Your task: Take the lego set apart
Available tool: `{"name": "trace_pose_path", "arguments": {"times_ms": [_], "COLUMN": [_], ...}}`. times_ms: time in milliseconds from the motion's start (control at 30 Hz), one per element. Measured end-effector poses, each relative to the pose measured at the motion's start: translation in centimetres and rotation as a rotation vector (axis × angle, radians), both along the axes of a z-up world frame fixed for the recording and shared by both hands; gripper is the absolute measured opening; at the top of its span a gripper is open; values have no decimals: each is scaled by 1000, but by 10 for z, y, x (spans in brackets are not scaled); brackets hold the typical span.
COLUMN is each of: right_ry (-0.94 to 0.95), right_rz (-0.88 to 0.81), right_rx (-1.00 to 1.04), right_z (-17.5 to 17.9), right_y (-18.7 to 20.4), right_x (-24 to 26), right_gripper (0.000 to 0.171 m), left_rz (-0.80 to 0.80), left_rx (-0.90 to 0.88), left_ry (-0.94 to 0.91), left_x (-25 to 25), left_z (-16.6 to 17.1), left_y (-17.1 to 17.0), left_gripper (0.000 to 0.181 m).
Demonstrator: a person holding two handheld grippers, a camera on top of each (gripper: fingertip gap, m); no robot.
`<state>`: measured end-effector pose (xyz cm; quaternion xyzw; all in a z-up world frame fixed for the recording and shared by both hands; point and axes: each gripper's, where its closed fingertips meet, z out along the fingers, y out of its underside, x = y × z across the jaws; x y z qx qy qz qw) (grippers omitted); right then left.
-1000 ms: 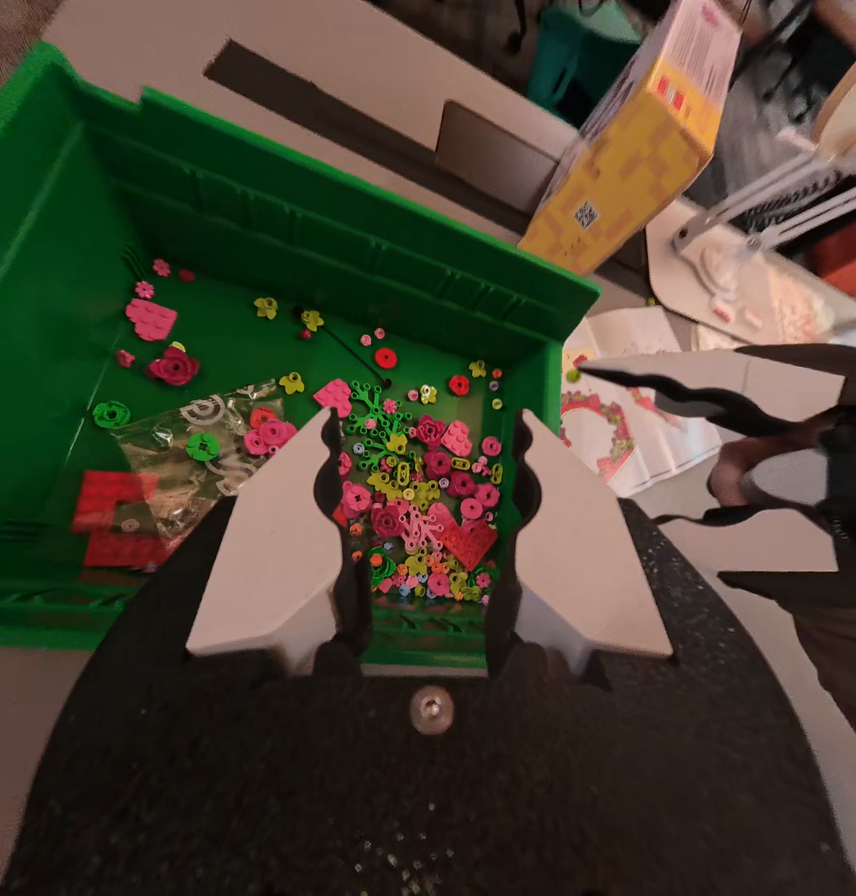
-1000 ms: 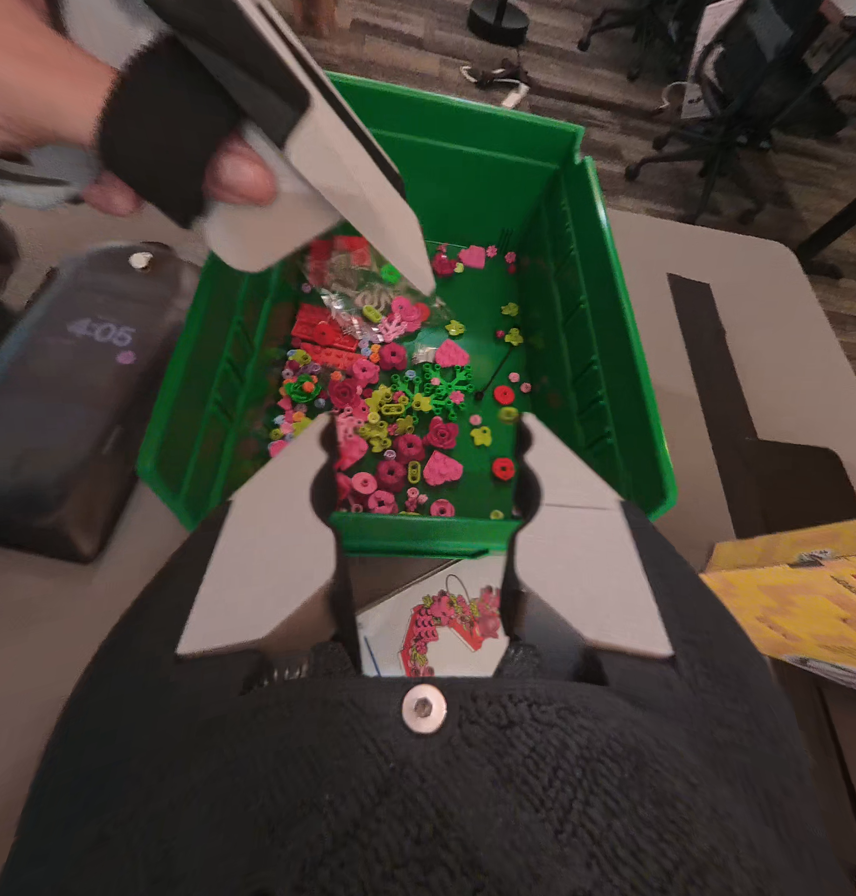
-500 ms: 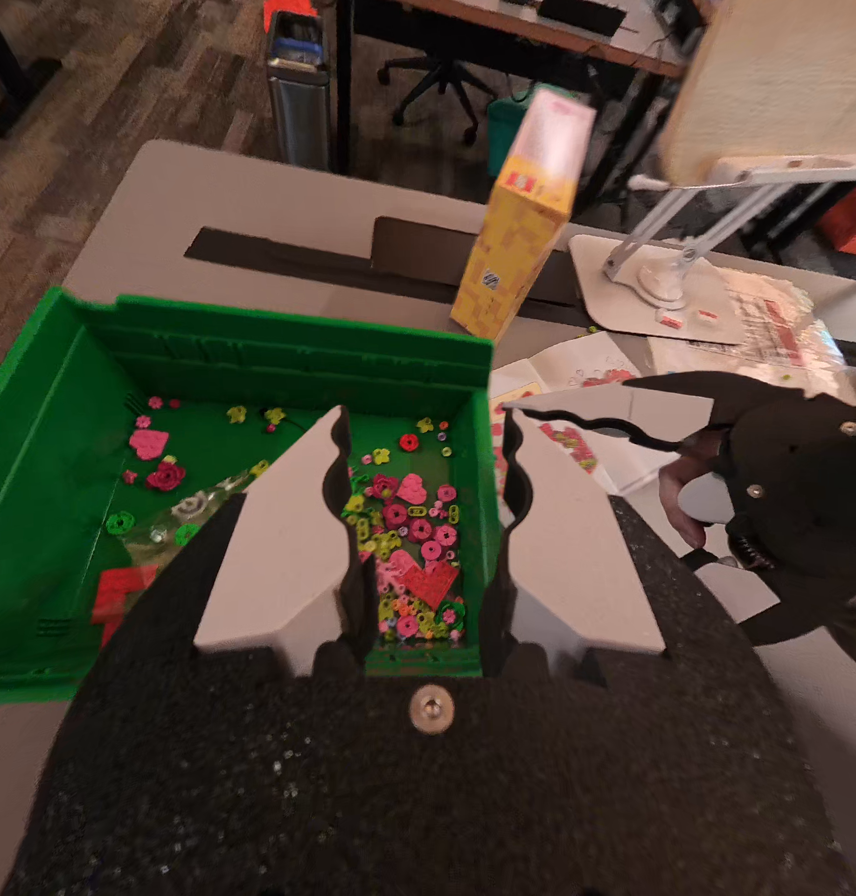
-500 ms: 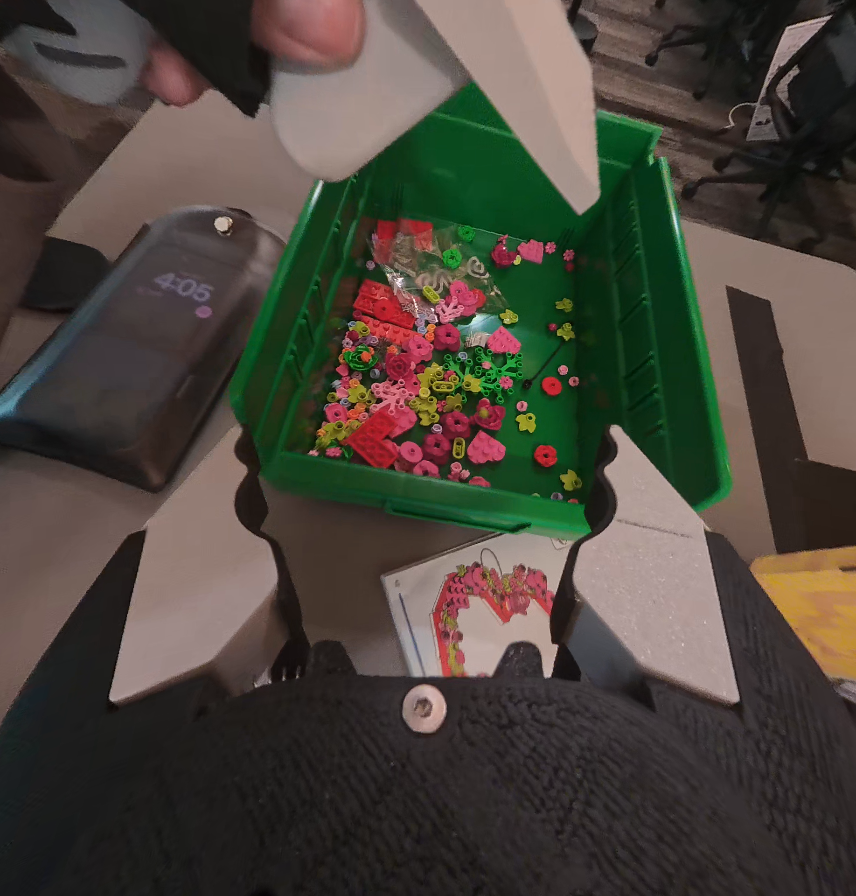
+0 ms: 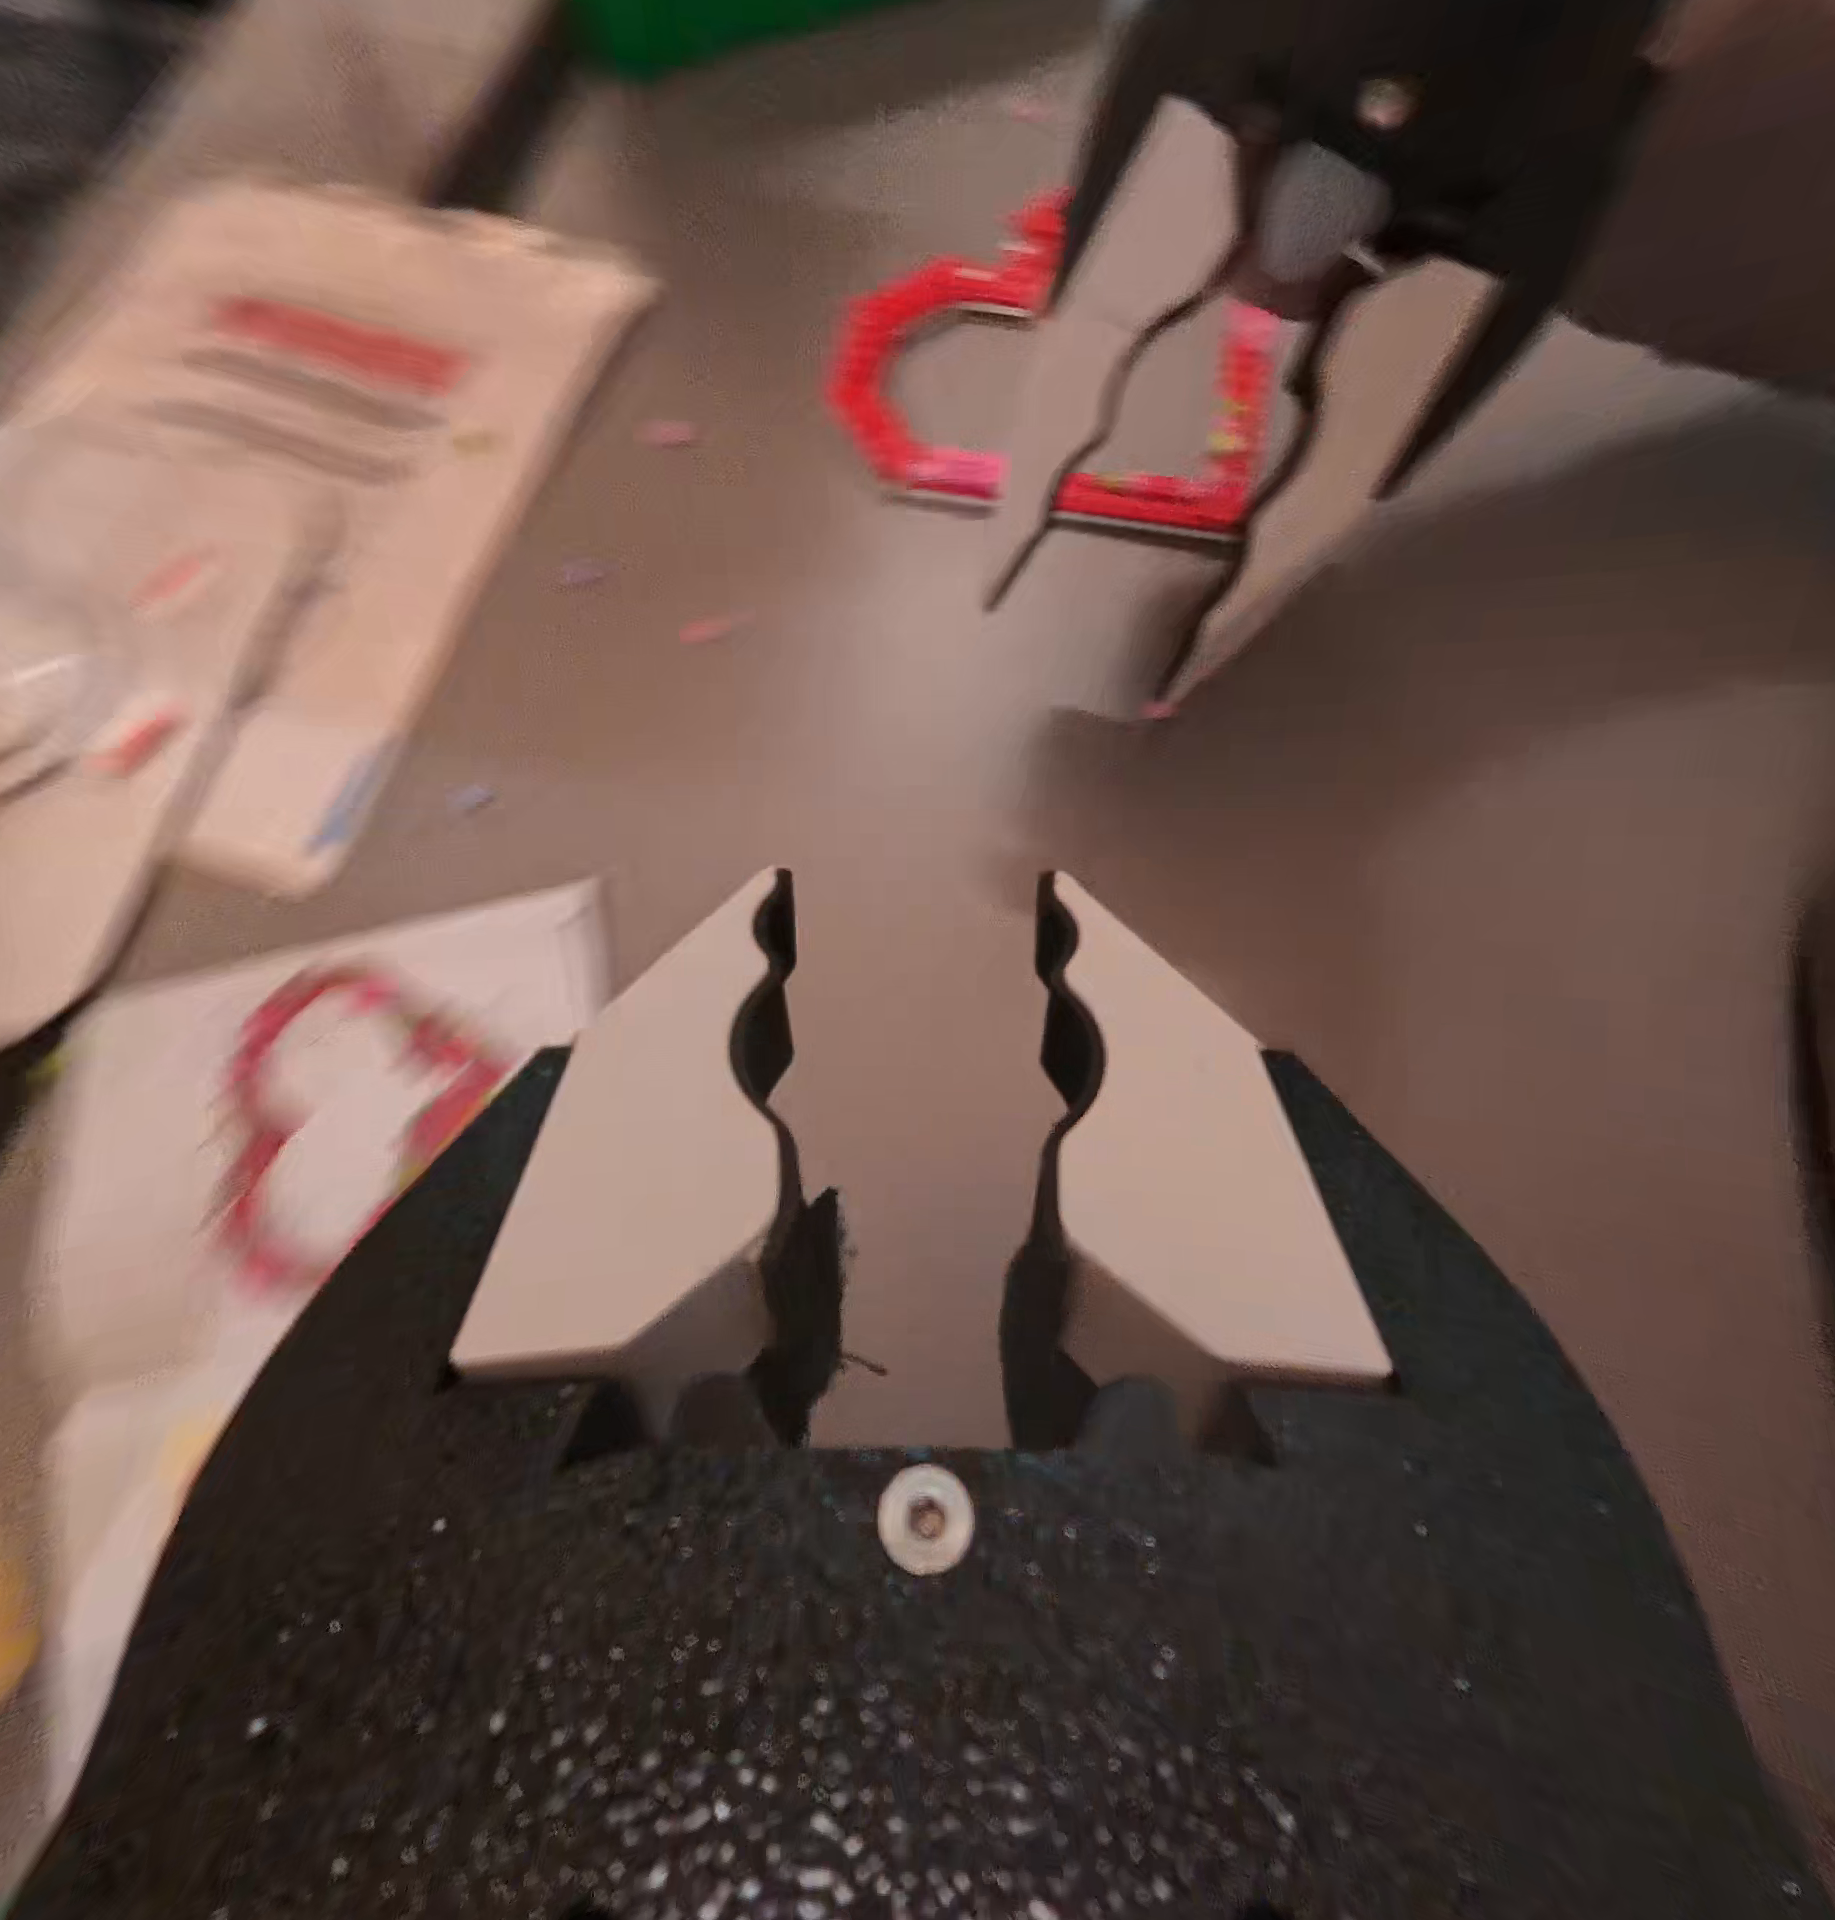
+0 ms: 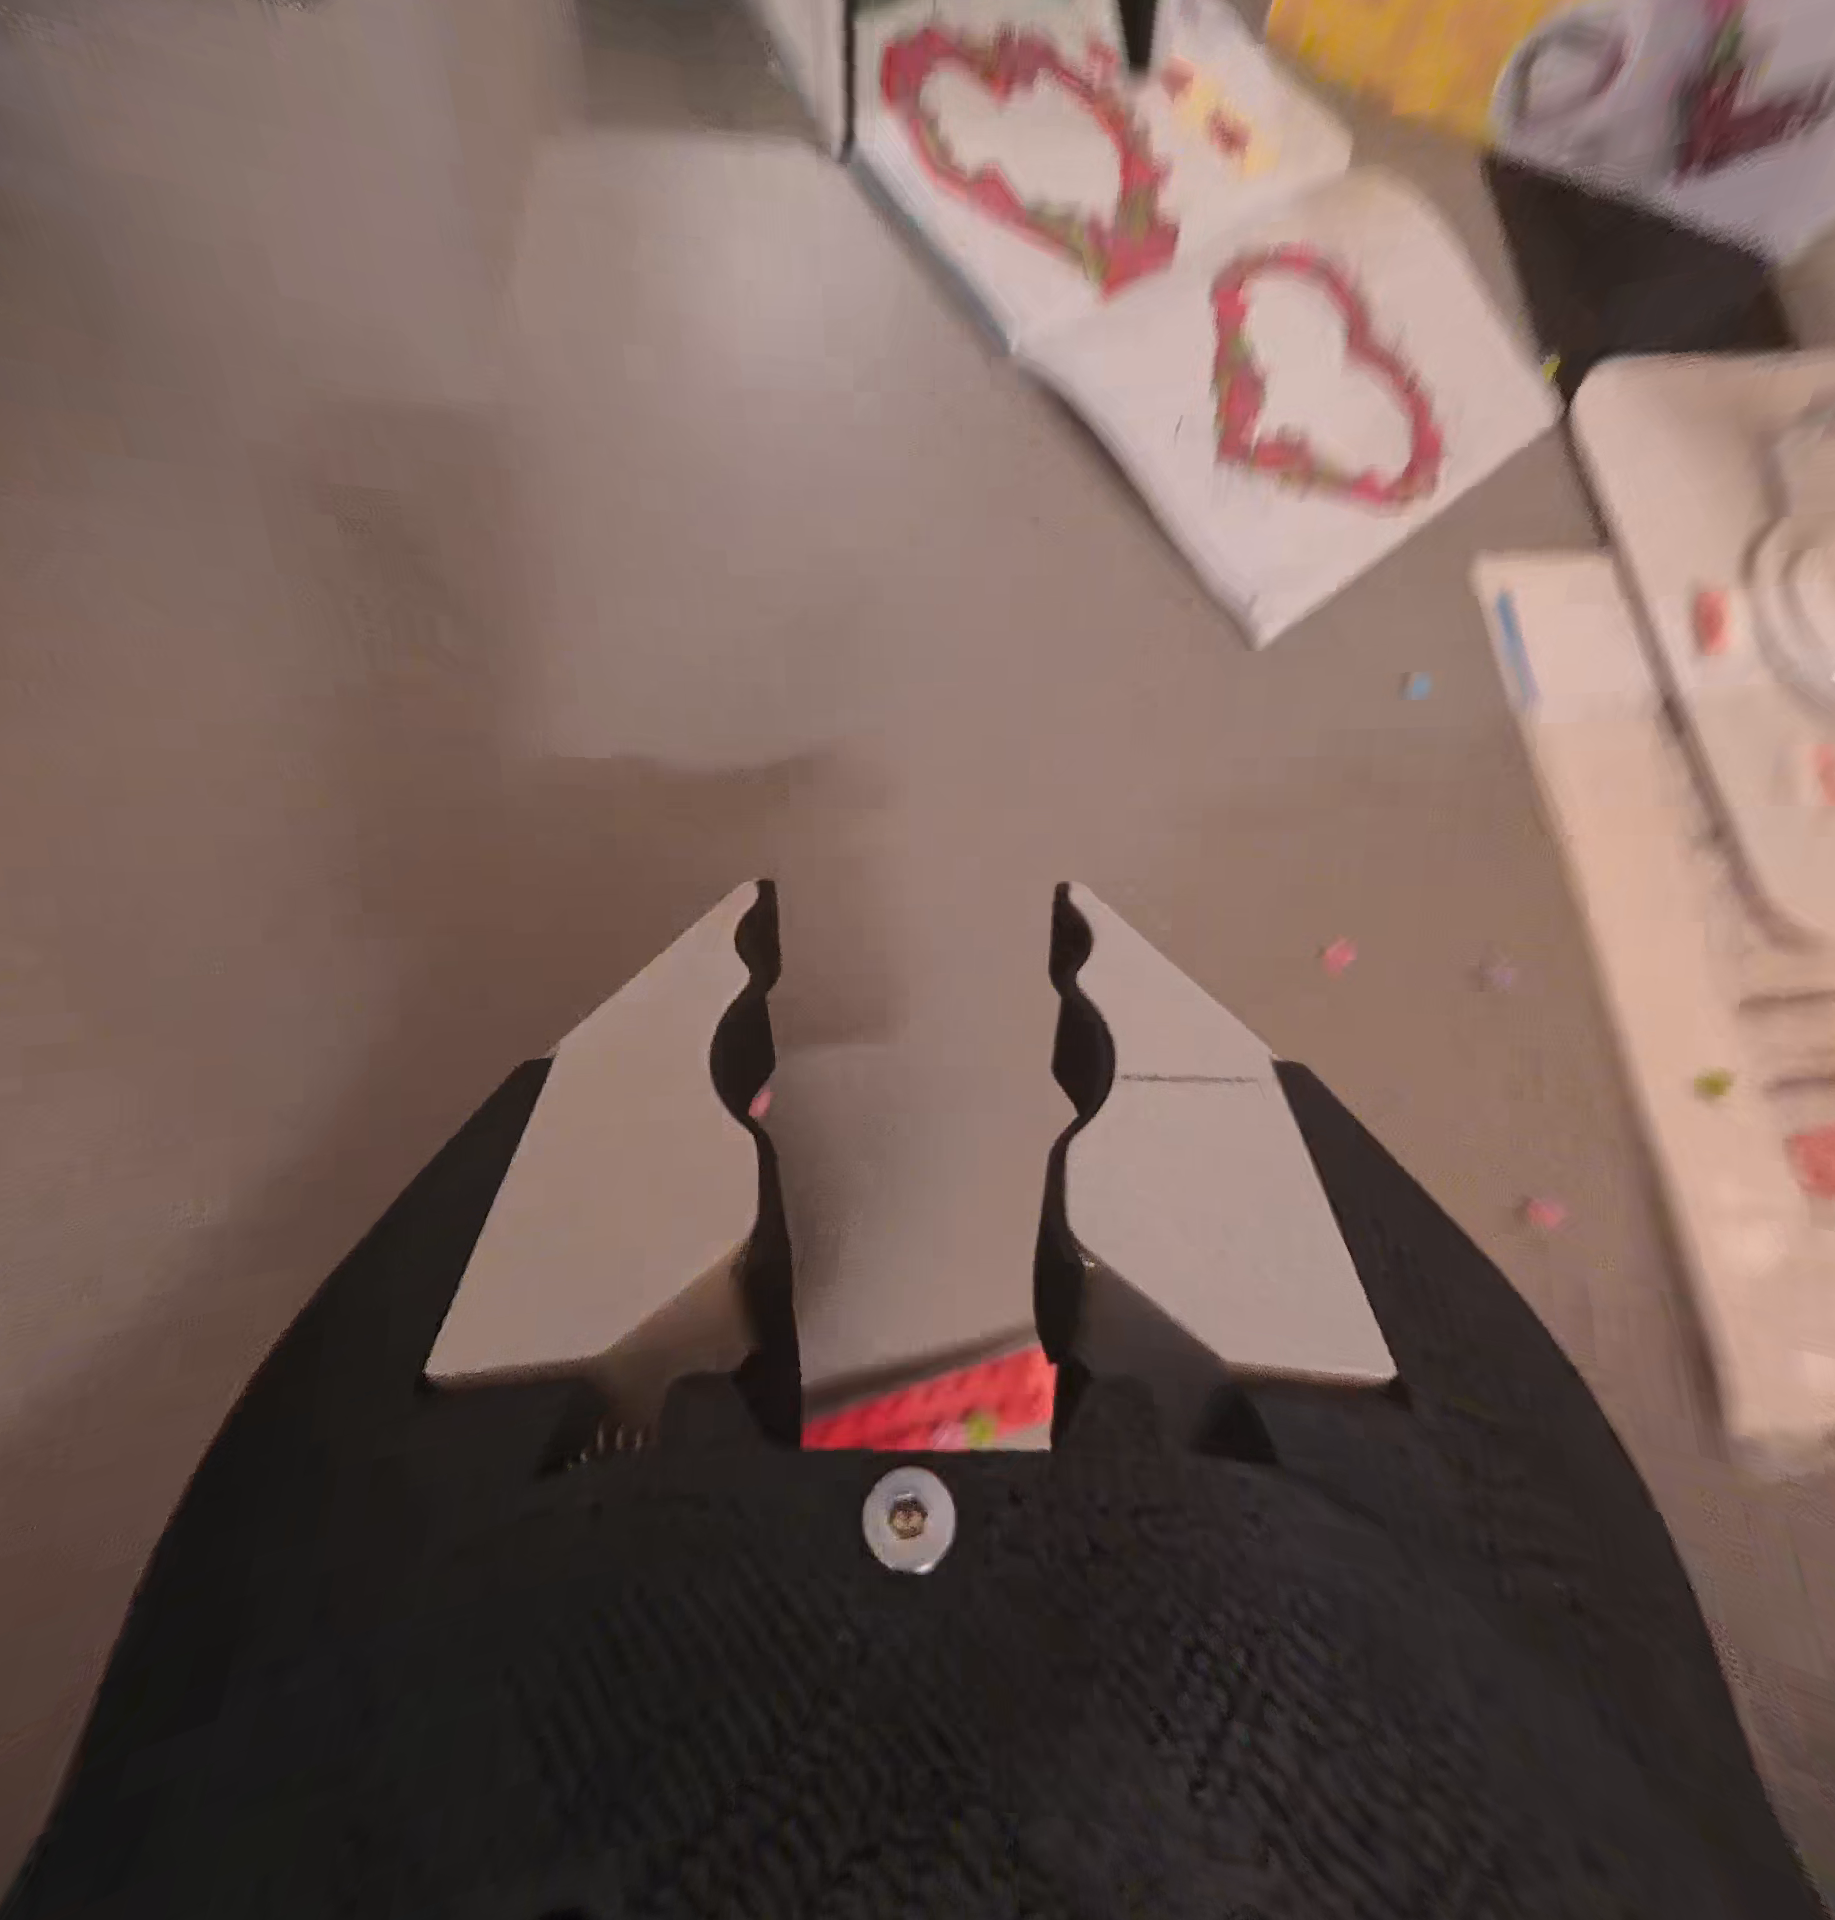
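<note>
Both views are smeared, so fine detail is lost. The left gripper [image 5: 913,894] hangs over bare counter [image 5: 892,727] with its jaws parted and nothing between them. Ahead of it lies the lego set [image 5: 1038,353], a red heart-shaped frame lying flat on the counter, and the right gripper [image 5: 1100,634] stands over it, tips pointing down near the frame's near edge, jaws also apart and empty. In the right wrist view only a red strip of the frame [image 6: 928,1403] shows, low between the jaws, near their base (so the tips have overshot it). An open instruction booklet [image 6: 1287,416] with heart pictures lies well apart from the frame, probably kept out of the work area. The frame looks whole; my judgement is that both grippers are lining up on it to hold one side and pull pieces off the other.
</note>
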<state>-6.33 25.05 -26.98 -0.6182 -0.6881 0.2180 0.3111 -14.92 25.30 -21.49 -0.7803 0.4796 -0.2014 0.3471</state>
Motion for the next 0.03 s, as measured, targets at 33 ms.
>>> {"name": "trace_pose_path", "arguments": {"times_ms": [33], "right_ry": [-11], "right_rz": [0], "right_rx": [-34], "right_z": [-8], "right_y": [-9], "right_x": [14], "right_gripper": [47], "left_rz": [-90], "left_rx": [-33], "left_ry": [18], "left_x": [25], "left_z": [-17], "left_y": [-6], "left_gripper": [43]}}
